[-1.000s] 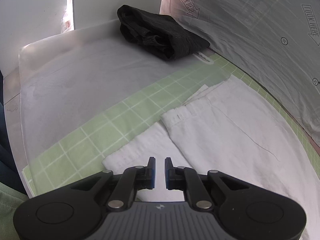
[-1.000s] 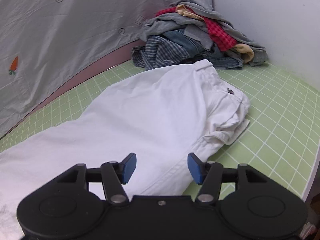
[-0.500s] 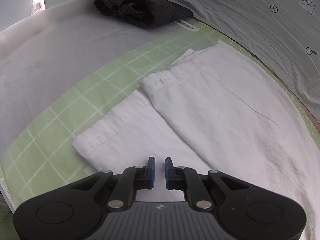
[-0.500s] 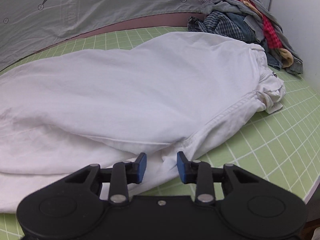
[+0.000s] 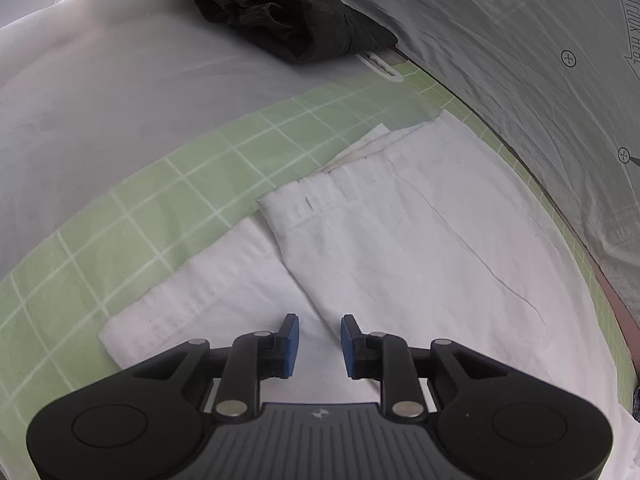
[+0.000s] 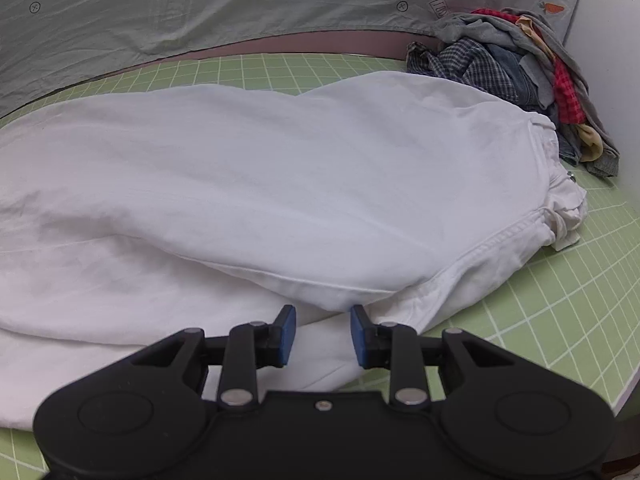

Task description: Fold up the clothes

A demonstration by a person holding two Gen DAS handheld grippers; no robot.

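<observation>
A folded black garment sits on a pale translucent sheet at the far left of the work surface, just beside the green grid mat where a pair of white trousers lies flat, its two leg hems side by side and the upper leg overlapping the lower. The left gripper hovers low over the lower leg near the hems, its blue-padded jaws parted with only cloth visible beneath the gap and nothing clasped. Farther right, in the right wrist view, the trousers stretch across the mat to a bunched waistband, with a grey printed cloth hanging behind. The right gripper sits at the near edge of the trousers around the seat, jaws apart and holding nothing. At the far right, a heap of mixed clothes rests against the white wall, just beside the waistband.
</observation>
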